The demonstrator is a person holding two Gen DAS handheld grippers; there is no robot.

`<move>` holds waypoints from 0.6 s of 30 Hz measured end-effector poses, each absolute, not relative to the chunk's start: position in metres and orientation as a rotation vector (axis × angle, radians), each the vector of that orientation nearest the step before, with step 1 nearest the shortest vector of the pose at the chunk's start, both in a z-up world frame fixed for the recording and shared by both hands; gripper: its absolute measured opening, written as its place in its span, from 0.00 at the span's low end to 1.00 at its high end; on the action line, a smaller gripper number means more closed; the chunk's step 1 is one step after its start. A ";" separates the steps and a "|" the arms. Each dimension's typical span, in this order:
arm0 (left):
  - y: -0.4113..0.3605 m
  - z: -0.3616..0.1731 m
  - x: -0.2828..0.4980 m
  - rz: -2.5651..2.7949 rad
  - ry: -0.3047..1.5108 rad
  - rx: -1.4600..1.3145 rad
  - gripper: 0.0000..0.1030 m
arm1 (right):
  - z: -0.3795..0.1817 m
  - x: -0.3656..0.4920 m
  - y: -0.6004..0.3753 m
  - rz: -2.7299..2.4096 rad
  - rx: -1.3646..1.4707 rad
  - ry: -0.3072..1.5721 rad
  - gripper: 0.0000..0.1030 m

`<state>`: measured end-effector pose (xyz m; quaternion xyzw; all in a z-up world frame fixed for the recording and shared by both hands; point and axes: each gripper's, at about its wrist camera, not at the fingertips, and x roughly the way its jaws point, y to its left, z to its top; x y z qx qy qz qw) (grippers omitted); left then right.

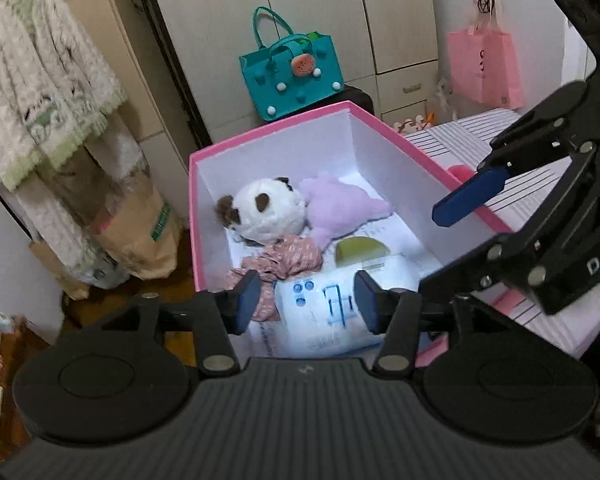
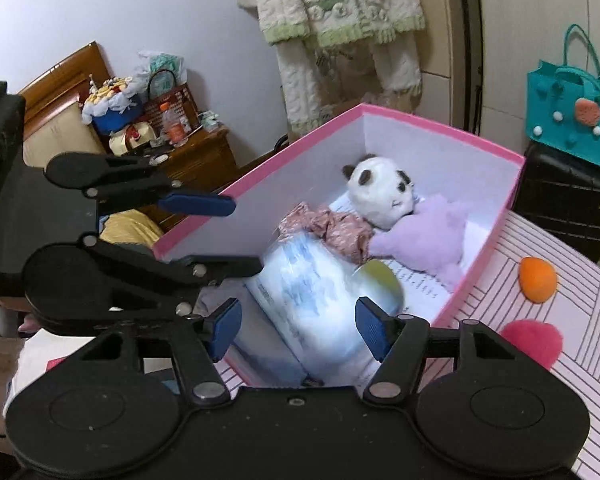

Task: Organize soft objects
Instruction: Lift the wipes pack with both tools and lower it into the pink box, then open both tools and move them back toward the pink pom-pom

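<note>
Both my claws hang over the near end of a pink box (image 1: pixel 274 130) with white inner walls. My left claw (image 1: pixel 305 302) stands open, its blue pads either side of a white plastic pack (image 1: pixel 320 312) with blue print, not pressing it. My right claw (image 2: pixel 296 330) is open too, above the same pack, nothing gripped. At the far end of the box lie a panda plush (image 1: pixel 270 210), a lilac plush (image 1: pixel 340 206) touching it, and a crumpled pink floral cloth (image 1: pixel 288 260) nearer.

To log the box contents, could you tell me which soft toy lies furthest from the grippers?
The white panda plush, at the far wall; the lilac plush lies nearer.
</note>
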<state>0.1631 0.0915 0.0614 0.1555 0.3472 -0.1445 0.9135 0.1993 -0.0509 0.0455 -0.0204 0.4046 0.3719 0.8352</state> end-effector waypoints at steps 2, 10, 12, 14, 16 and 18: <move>0.093 0.064 0.161 -0.291 0.714 0.290 0.52 | 0.048 0.198 -0.059 0.780 -0.026 0.847 0.67; 0.087 0.086 0.154 -0.322 0.715 0.174 0.52 | 0.072 0.181 -0.093 0.742 -0.002 0.757 0.67; 0.083 0.091 0.153 -0.335 0.726 0.151 0.52 | 0.081 0.175 -0.101 0.732 -0.007 0.732 0.67; 0.077 0.098 0.151 -0.349 0.735 0.139 0.52 | 0.089 0.169 -0.106 0.726 -0.017 0.712 0.67; 0.071 0.103 0.147 -0.359 0.741 0.135 0.52 | 0.095 0.164 -0.112 0.719 -0.031 0.692 0.67; 0.065 0.109 0.144 -0.377 0.748 0.127 0.53 | 0.102 0.157 -0.119 0.710 -0.043 0.670 0.67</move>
